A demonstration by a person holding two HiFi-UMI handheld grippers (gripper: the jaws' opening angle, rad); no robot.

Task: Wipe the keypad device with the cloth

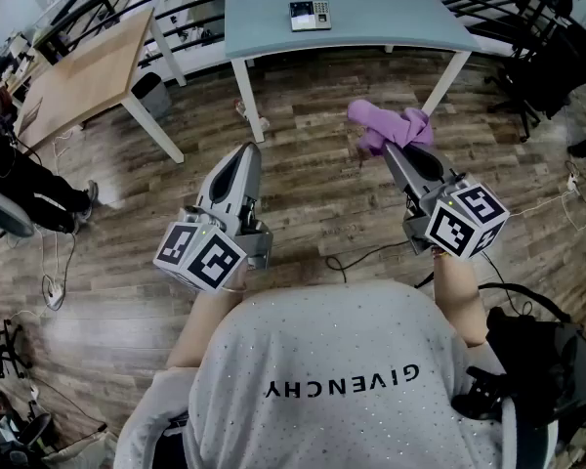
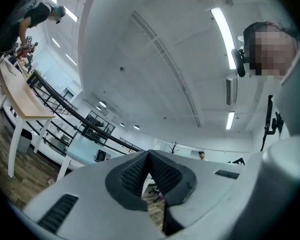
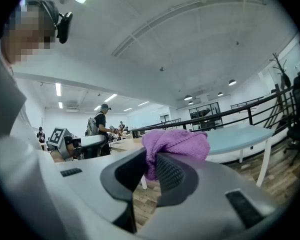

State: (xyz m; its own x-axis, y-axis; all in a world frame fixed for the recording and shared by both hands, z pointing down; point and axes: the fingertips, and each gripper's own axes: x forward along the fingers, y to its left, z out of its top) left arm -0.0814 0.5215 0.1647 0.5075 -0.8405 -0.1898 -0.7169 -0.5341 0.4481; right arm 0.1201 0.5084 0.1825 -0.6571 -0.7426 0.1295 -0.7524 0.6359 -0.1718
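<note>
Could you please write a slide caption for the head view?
Right gripper holds the purple cloth aloft; keypad device sits on the blue table ahead.

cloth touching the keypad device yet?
No, the purple cloth is clamped in the right tool over the wood floor, while the keypad device lies apart on the table.
</note>
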